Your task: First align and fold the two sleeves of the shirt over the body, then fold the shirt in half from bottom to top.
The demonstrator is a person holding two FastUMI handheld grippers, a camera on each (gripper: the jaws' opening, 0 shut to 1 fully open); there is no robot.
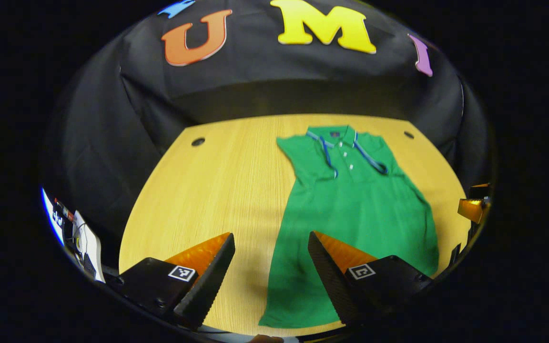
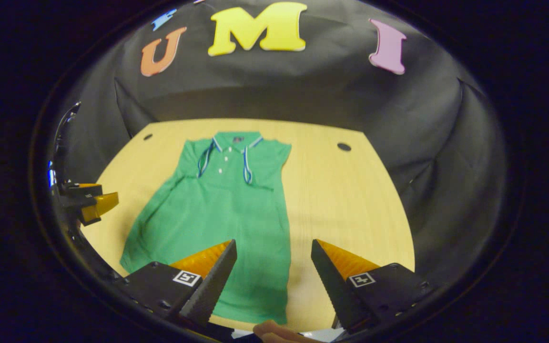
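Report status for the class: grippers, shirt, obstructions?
Left hand-held gripper open, right hand-held gripper open, both above the hem. Green shirt flat on table, sleeves already folded in. Nothing in the way.

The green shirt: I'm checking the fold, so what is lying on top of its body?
Both sleeves already lie folded over the green shirt, and its collar is face up. Neither gripper touches it. The table beneath the shirt is covered.
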